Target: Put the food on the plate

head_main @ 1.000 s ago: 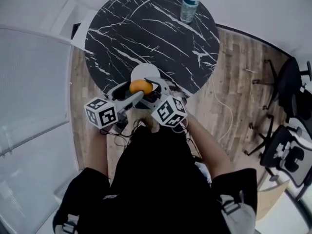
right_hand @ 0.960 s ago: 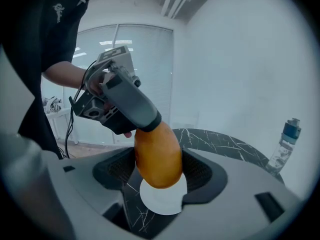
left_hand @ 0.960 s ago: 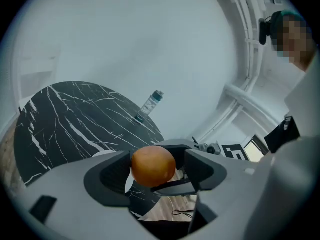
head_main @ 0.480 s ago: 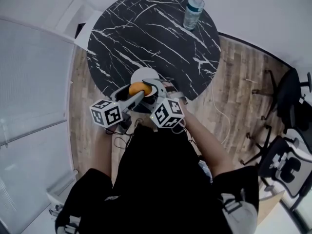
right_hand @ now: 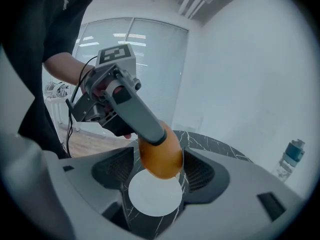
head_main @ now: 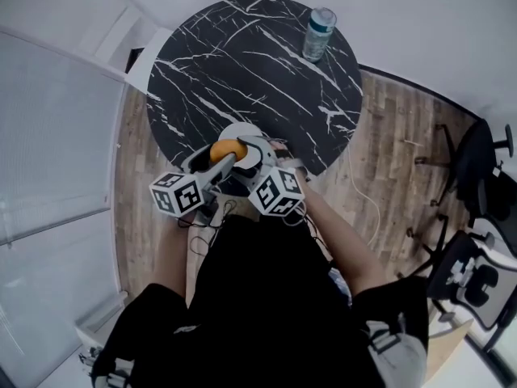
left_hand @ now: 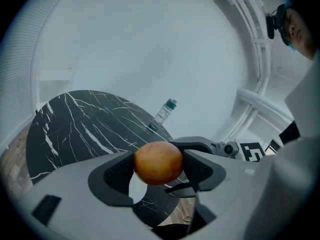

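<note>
Since the earlier frames the right gripper's (right_hand: pixel 157 159) jaws have just been opening. Both grippers have otherwise kept much the same place at the near edge of the table (head_main: pixel 242 63).

Nearest is the person's black top (head_main: pixel 258 297), with a bare forearm running out on each side. Ahead of it sit the two marker cubes, the left one (head_main: pixel 178 194) and the right one (head_main: pixel 277 191), close together and angled towards each other.

The left gripper (left_hand: pixel 158 159) is clamped on the orange (head_main: pixel 229 149), with a dark ribbed pad pressed against each side of the fruit. The right gripper comes in from the other side. Its jaws stand wide, and the orange sits between them in the left gripper's hold. Its right pad lies just beside the fruit, its left pad stays clear, and neither presses.

The orange is held over the white plate (right_hand: pixel 155 196), which lies flat at the near edge of the round black marbled table. Most of the plate's disc shows bare below the fruit in the right gripper view. Whether the orange touches the plate cannot be made out.

Farther on, the dark tabletop runs out to a clear water bottle (head_main: pixel 318 32), which stands upright near the far right edge, well apart from the plate. Wooden floor (head_main: pixel 388 152) surrounds the table. Two office chairs (head_main: pixel 477 156) stand off to the right.
</note>
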Motion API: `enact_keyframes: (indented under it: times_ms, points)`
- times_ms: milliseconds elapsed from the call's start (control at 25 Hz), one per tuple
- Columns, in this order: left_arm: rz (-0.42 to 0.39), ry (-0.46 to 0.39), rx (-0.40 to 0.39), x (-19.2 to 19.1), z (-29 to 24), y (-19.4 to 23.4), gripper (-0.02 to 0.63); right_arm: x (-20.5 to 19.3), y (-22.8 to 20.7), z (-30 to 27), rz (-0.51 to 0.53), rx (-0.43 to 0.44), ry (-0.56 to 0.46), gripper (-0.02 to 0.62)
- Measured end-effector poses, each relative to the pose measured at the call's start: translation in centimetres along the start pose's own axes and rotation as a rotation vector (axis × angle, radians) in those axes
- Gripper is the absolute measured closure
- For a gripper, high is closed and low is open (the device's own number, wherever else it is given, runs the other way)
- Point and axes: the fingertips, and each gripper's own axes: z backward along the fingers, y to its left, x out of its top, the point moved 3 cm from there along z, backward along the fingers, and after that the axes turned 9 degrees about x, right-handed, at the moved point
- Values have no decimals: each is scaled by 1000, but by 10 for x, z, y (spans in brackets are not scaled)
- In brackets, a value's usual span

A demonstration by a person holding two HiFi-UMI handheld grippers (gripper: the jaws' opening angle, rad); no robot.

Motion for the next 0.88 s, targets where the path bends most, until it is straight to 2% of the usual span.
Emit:
enact_keyframes:
  times_ms: [360,440,520,640,720,880]
  points:
    - [-80,-95,88,18,0,6,299,-30,0,21,-199,-7,-14,309]
    - [-96,-126,101,23,0,5,299,-36,-5,27,-250,-35,-18,396]
    - [-127,-160,129,29,2,4,299,-43,-13,32,-314,-70,-28,593]
    - [-231,-211,209,34,3,5,299,-49,-22,39,-407,-97,-64,598]
    - [-299,-236,246,35,1,6,299,-51,-26,42,-433,-111,-79,598]
    - [-326,-269,269,33,-6,7,299,-56,-26,43,-427,-116,-56,598]
